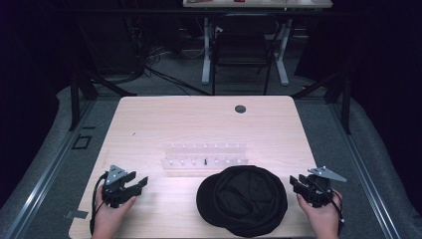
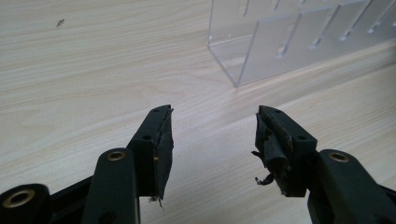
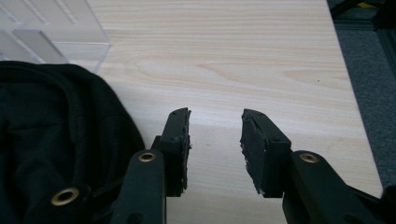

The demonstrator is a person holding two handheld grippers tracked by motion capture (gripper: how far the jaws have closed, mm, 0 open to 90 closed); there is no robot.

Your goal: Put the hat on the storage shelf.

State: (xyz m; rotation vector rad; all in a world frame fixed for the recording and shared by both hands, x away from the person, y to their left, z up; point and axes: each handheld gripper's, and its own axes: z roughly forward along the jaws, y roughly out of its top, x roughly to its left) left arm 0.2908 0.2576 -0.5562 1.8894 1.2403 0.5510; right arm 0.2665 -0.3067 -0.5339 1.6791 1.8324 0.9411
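Black cap on a pale wood table
Soft, crumpled; clear rack just behind it; left gripper and right gripper flank it, jaws apart, empty; dark room.

No legible text, label, brand, number or sign is found in any view. The light wooden table top, the clear acrylic slotted rack, the round black fabric cap and the black jaw pads carry no readable marking.
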